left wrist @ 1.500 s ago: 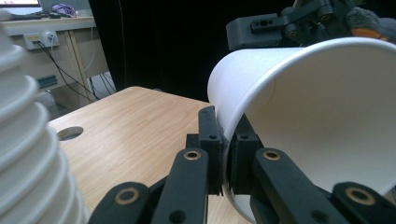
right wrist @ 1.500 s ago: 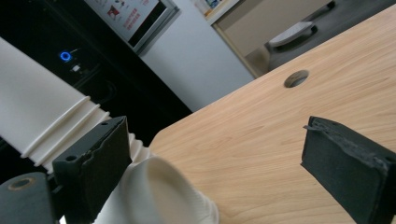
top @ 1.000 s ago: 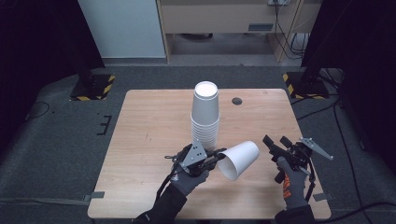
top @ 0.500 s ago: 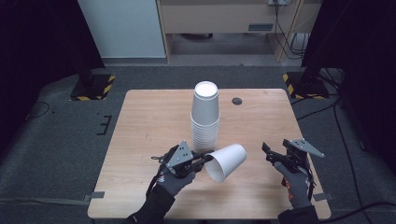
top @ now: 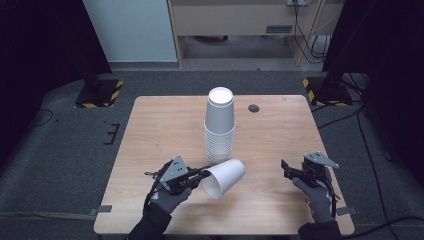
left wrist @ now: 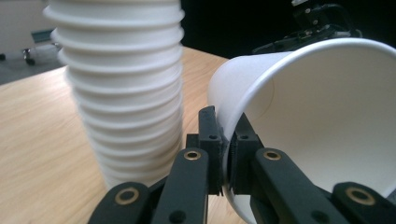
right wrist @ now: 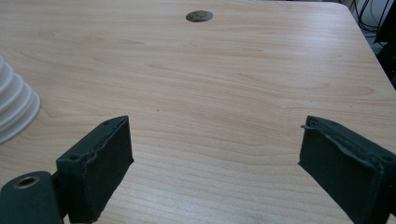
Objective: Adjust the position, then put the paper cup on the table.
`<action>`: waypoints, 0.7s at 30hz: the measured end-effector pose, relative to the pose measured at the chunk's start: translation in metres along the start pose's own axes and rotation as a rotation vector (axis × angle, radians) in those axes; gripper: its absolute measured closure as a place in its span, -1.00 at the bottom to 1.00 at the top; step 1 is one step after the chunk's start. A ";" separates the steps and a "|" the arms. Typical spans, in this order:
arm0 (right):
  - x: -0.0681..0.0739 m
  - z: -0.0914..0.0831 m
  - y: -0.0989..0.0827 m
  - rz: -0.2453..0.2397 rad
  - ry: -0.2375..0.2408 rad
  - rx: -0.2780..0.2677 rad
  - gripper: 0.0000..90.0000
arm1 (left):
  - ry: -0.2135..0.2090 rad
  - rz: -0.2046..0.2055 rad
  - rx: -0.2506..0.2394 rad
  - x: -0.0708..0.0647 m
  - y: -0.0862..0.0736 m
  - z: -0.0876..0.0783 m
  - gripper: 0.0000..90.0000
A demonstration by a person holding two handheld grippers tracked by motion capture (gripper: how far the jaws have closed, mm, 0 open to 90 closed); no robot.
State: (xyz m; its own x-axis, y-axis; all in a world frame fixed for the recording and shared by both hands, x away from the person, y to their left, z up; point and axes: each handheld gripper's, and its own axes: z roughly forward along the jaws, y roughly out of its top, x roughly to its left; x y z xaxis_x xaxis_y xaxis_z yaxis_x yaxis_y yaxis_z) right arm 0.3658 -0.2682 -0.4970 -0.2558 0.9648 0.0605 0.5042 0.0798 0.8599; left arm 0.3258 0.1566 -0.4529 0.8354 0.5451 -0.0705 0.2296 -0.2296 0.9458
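Observation:
A tall stack of white paper cups (top: 220, 127) stands upside down in the middle of the wooden table (top: 150, 130). My left gripper (top: 204, 175) is shut on the rim of a single white paper cup (top: 225, 177), held on its side just in front of the stack with its mouth toward the near edge. In the left gripper view the two pads pinch the cup (left wrist: 327, 107) wall at the left gripper (left wrist: 229, 140), with the stack (left wrist: 126, 93) close beside it. My right gripper (top: 286, 170) hovers open at the near right, and the right gripper (right wrist: 215, 154) has nothing between its jaws.
A small dark round grommet (top: 254, 108) sits in the table top behind and right of the stack. The grommet (right wrist: 199, 16) and the stack's bottom edge (right wrist: 14, 109) appear in the right gripper view. Dark floor, cables and stand bases surround the table.
My left gripper has carried the single cup leftward and a little nearer, across the front of the stack. The right gripper has sunk slightly toward the table, still open.

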 end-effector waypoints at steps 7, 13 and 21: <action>0.000 0.003 -0.002 -0.014 -0.004 0.031 -0.79 | 0.026 -0.029 0.025 0.012 -0.010 -0.019 0.91; 0.000 0.003 -0.003 -0.016 0.000 0.042 -0.79 | -0.007 -0.051 0.053 0.016 -0.017 -0.030 0.91; 0.000 0.003 -0.003 -0.014 0.004 0.037 -0.79 | 0.014 -0.084 0.072 0.025 -0.023 -0.048 0.91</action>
State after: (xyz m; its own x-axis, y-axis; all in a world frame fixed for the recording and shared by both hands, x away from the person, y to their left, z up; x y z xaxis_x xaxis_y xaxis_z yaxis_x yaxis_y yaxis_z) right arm 0.3666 -0.2681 -0.5006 -0.2668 0.9624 0.0509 0.5306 0.1026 0.8414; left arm 0.3174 0.2138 -0.4614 0.8047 0.5760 -0.1435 0.3342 -0.2398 0.9115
